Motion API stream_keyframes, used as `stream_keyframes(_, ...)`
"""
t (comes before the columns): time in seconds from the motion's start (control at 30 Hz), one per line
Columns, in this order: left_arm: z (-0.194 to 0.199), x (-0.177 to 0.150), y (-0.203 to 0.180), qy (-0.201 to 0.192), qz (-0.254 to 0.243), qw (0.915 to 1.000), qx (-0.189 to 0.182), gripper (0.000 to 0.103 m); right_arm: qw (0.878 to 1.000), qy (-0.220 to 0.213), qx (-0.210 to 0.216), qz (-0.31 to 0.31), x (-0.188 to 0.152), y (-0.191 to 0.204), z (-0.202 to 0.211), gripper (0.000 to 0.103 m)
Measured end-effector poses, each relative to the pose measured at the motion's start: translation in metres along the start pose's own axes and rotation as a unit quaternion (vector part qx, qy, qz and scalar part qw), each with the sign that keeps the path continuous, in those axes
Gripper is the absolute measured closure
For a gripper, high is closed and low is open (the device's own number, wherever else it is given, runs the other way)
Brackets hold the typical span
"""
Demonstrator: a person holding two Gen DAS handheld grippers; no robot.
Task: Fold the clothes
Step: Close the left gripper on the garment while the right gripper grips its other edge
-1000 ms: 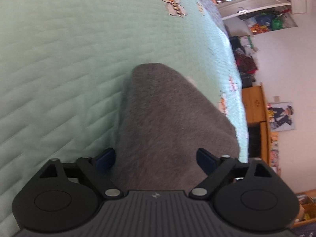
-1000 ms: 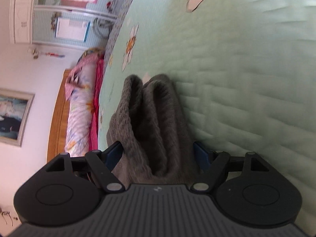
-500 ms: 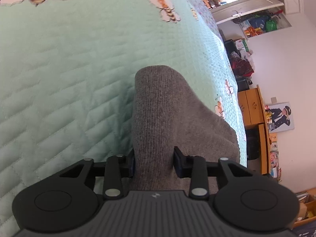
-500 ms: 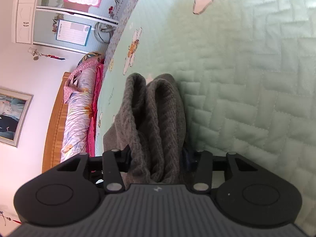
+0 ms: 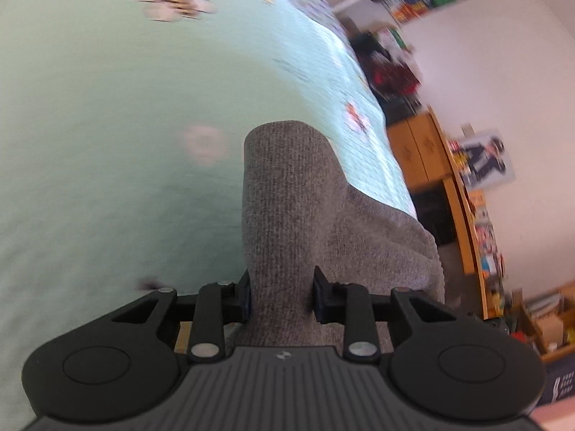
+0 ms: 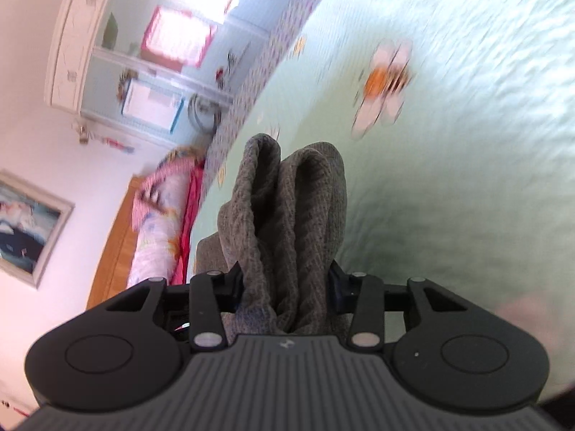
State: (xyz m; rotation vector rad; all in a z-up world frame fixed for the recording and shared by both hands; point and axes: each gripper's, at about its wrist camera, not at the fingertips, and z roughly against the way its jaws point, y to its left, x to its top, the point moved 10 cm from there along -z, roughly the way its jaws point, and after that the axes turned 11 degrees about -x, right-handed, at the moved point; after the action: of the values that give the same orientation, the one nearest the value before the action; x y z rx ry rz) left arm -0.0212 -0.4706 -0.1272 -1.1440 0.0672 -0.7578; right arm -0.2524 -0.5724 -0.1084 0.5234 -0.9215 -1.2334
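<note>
While one grey knit (image 5: pixel 287 215) hangs, left tool (image 5: pixel 281 296), right tool (image 6: pixel 285 287), both clamped on it.

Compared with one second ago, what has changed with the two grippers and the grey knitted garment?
Both grippers closed: the left gripper and the right gripper went from open around the grey knitted garment to clamped on it. The blurred mint-green quilted bedspread suggests that both are now moving, but I cannot tell which way. The garment remains bunched between the fingers, over the bedspread.
</note>
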Motion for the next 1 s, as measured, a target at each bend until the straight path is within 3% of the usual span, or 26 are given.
stream_keyframes(0.17,-0.096,0.007,-0.073,0.045,-0.07,0.9965,-0.005,0.071,0.997,-0.076,-0.009,-0.024,0.047,-0.036,0.071,0.058)
stream_keyframes(0.37,-0.22,0.006,-0.157,0.097,-0.128,0.9865,-0.033,0.071,0.985,-0.162,-0.033,-0.055,0.113,-0.096,0.154,0.058)
stream_keyframes(0.57,-0.341,0.02,-0.208,0.137,-0.166,0.9759,-0.037,0.071,0.97,-0.217,-0.063,-0.091,0.188,-0.169,0.202,0.058)
stream_keyframes(0.77,-0.437,0.028,-0.225,0.174,-0.186,0.9666,-0.03,0.071,0.956,-0.249,-0.086,-0.128,0.242,-0.237,0.216,0.058)
stream_keyframes(0.93,-0.481,0.023,-0.189,0.189,-0.188,0.9638,0.015,0.063,0.95,-0.243,-0.101,-0.166,0.264,-0.301,0.197,0.058)
stream_keyframes(1.0,-0.497,0.02,-0.173,0.194,-0.188,0.9622,0.033,0.059,0.948,-0.227,-0.129,-0.182,0.266,-0.335,0.179,0.054)
